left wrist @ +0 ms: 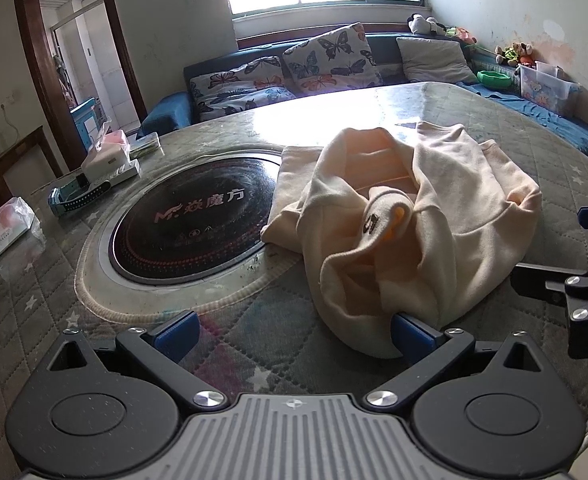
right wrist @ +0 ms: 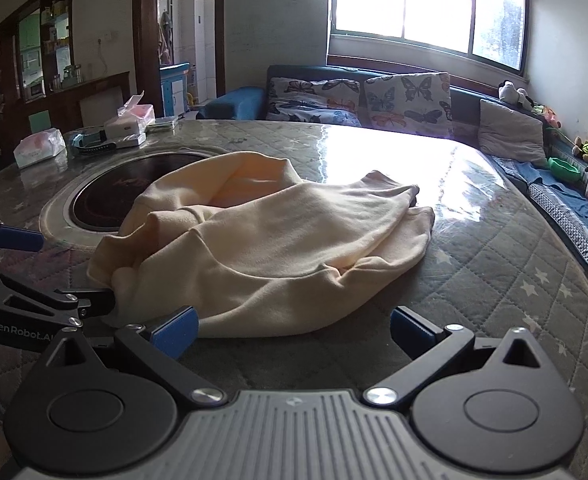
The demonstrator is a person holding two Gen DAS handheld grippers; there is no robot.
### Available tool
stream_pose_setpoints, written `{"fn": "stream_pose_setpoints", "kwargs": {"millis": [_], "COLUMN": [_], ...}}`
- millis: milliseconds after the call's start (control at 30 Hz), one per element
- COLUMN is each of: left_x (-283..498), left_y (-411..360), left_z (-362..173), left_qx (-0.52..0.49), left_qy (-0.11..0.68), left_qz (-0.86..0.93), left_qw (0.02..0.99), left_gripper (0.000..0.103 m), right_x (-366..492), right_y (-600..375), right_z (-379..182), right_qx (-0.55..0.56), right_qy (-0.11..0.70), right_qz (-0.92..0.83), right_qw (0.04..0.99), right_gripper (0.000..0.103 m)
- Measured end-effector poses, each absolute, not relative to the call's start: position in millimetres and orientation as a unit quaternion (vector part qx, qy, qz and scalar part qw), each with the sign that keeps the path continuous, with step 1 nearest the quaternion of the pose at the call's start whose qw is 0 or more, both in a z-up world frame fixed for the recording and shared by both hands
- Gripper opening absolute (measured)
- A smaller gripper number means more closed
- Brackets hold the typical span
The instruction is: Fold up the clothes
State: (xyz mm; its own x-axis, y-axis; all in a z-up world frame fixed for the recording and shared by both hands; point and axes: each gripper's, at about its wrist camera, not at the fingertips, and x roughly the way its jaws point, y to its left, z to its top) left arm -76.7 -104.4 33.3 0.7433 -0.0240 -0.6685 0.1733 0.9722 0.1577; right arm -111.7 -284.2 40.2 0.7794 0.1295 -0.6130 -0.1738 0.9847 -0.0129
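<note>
A cream sweatshirt (left wrist: 414,216) lies crumpled on the quilted table cover (left wrist: 253,320), with a dark logo patch showing in a fold. It also shows in the right wrist view (right wrist: 269,236). My left gripper (left wrist: 294,338) is open, low at the garment's near edge; its right finger (left wrist: 412,338) touches the cloth. My right gripper (right wrist: 291,332) is open, its left finger (right wrist: 173,330) against the garment's near hem. The right gripper shows at the right edge of the left wrist view (left wrist: 582,272). The left gripper shows at the left of the right wrist view (right wrist: 33,276).
A round black induction cooktop (left wrist: 189,220) is set into the table left of the garment. Tissue packs (left wrist: 5,228), a white box (left wrist: 105,160) and a blue strap (left wrist: 77,196) lie at the far left. A blue sofa with butterfly pillows (left wrist: 326,60) stands behind the table.
</note>
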Motion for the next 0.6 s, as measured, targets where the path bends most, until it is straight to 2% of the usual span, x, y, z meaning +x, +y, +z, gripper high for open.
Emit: {"fn": "stream_pose_setpoints", "kwargs": {"millis": [333,600], "left_x": [-58,-34], "left_y": [-101,-102], "left_z": [45,61], "left_qx": [0.109,0.107], "left_qy": [0.338,0.311], "left_qz": [-0.061,-0.072], "left_qw": [0.933,0.942], "left_gripper": [0.103,0.103], "right_x": [-90,-64], "right_y": [-284,-293], "right_z": [48,53], "right_qx": [-0.025,-0.017], "right_qy": [0.319,0.321], "right_qz": [0.09,0.092], "right_qw": [0.943,0.942], "right_gripper": [0.102,0.095]}}
